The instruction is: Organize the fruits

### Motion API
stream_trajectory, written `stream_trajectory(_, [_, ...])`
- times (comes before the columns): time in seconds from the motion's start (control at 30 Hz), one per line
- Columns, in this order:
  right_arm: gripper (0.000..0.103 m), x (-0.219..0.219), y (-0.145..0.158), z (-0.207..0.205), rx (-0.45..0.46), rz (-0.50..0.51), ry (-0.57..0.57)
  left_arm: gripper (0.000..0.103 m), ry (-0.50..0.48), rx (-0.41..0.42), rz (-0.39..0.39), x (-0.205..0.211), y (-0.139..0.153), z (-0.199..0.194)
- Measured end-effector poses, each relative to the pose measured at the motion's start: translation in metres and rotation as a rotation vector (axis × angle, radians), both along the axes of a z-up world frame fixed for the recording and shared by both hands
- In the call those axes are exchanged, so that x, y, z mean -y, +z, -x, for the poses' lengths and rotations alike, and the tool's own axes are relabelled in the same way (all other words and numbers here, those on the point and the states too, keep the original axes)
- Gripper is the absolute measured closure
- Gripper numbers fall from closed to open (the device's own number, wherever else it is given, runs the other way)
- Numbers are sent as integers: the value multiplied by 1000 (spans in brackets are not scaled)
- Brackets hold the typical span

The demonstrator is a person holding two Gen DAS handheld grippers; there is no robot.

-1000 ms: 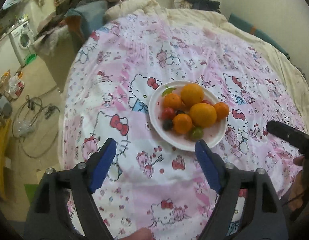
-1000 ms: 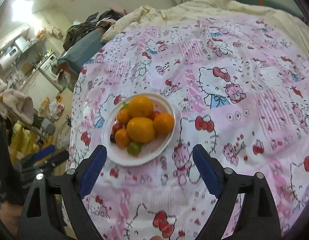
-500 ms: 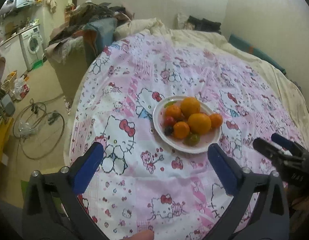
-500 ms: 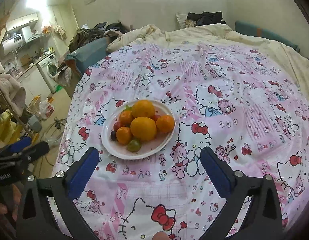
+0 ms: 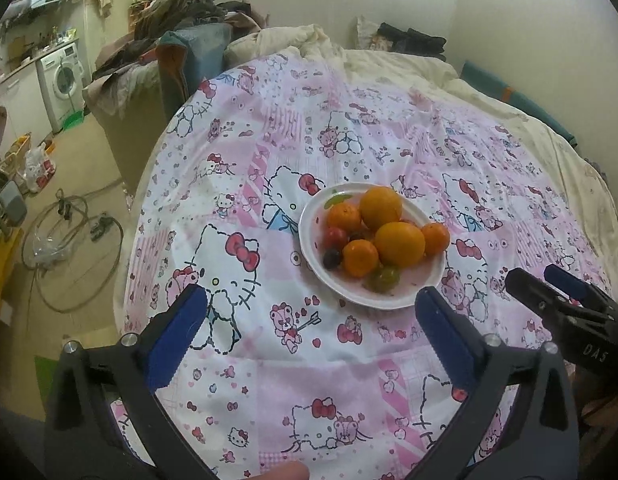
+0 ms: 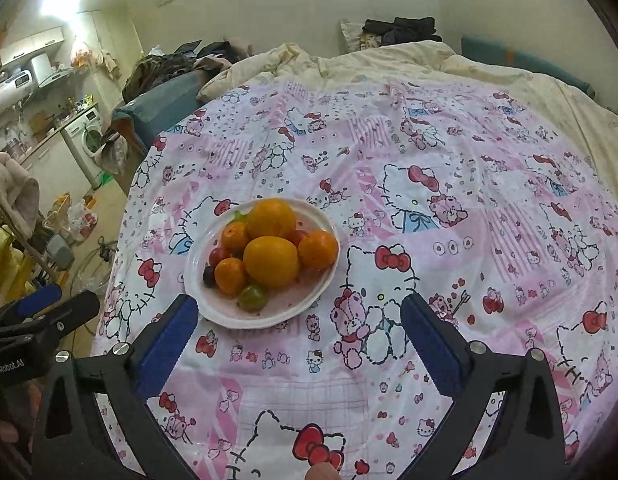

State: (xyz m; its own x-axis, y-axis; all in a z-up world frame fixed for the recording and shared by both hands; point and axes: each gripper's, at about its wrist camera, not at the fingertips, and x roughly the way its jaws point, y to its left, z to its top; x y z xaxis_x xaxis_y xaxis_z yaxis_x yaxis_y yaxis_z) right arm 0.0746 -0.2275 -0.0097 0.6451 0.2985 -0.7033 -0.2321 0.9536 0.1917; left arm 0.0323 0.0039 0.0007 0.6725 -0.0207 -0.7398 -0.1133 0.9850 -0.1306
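My left gripper (image 5: 309, 316) and right gripper (image 6: 299, 320) hang spread wide and empty; just ahead, the plate (image 6: 313, 296) of heaped fruit (image 6: 271, 262) sits on soft bed (image 6: 449, 152). Nudging one orange could topple others.

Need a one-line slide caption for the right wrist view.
Open right gripper hovers before a white plate of oranges and small fruits on a pink cartoon bedsheet; left gripper waits at the left edge.

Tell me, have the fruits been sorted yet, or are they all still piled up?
Nothing looks sorted yet. All the fruit sits heaped on the white plate on the pink sheet. Both tongs, left and right, are wide open and empty, short of the plate. Picking out and arranging every fruit is left.
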Motion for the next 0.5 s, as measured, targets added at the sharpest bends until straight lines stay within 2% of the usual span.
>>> stream_trajectory(0.5, [0,-2,0,0,-5,10,-1,0,21,-7,6,-2,3,-1])
